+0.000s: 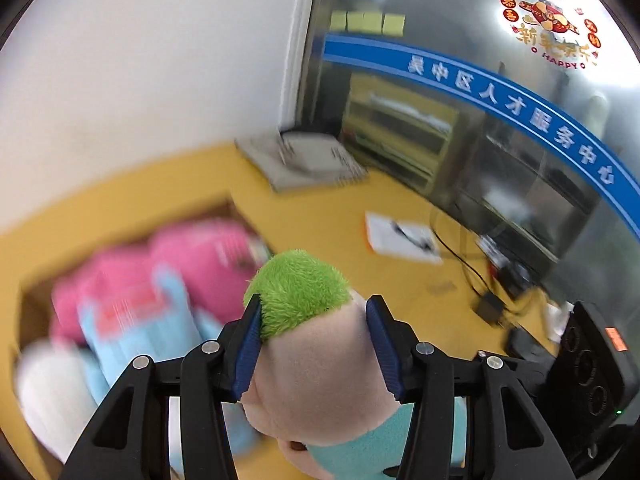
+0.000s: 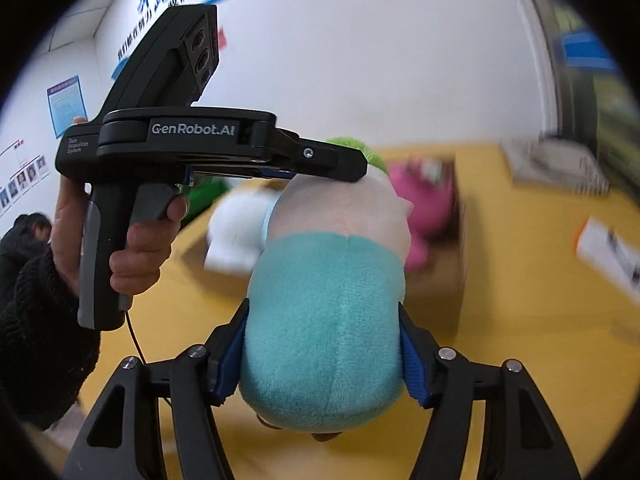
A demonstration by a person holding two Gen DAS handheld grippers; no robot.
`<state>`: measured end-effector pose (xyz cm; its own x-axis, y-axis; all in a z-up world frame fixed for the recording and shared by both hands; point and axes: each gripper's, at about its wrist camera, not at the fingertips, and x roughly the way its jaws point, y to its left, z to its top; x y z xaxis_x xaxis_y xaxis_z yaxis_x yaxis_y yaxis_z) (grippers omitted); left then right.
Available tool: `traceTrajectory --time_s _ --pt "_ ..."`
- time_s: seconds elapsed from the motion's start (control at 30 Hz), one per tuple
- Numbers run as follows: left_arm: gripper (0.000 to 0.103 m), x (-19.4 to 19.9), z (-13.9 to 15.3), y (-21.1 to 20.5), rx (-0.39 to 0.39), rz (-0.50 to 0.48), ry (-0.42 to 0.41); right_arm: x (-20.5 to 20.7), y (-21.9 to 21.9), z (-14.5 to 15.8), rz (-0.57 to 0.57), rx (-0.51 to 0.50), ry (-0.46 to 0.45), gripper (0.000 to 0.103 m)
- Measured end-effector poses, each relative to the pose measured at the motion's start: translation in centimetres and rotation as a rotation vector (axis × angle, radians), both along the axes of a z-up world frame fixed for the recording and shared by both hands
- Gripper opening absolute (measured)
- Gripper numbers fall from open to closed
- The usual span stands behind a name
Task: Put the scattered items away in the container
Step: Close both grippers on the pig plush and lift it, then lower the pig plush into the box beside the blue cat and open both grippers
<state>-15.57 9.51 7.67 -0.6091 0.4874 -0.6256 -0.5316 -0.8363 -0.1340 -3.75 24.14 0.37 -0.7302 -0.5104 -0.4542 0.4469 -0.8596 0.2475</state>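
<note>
The left gripper [image 1: 314, 344] had its fingers clenched on the beige head of the soft plush doll with green hair and a teal body [image 1: 320, 360]. The right gripper [image 2: 322, 356] squeezed its teal body. The doll hung over the yellow tabletop [image 1: 352, 208], near the brown cardboard box [image 2: 440, 280] with pink and white plush toys [image 1: 192, 264]. Transport seemed in hand; next, lowering and releasing together.
</note>
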Motion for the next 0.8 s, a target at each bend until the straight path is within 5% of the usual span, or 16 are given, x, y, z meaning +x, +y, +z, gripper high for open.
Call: traceTrajectory --time_s 0.1,0.23,0.37,0.57,0.7,0.8 --pt "0.055 -5.8 0.3 0.0 -0.036 0.019 -0.023 -5.7 -0.2 0.5 -0.038 -0.012 0.068 0.064" --pt "0.055 -11.5 -5.9 1.3 -0.096 0.004 -0.196 -11.0 -1.1 -3.9 -0.078 0.094 -0.016 0.064" --pt "0.057 -11.8 -9.0 2.2 -0.049 -0.041 -0.219 -10.3 -0.2 -6.9 -0.094 0.091 -0.123 0.064" --pt "0.063 -12.6 -11.0 3.3 -0.005 -0.067 -0.289 -9.5 0.8 -5.4 -0.115 0.125 -0.229 0.068" --pt "0.070 -12.4 -12.1 4.3 -0.039 -0.054 -0.301 -8.5 1.1 -3.0 -0.130 0.129 -0.127 0.054" --pt "0.073 -12.4 -12.6 5.4 -0.105 -0.034 -0.300 -10.6 -0.2 -4.6 -0.122 0.223 -0.177 0.039"
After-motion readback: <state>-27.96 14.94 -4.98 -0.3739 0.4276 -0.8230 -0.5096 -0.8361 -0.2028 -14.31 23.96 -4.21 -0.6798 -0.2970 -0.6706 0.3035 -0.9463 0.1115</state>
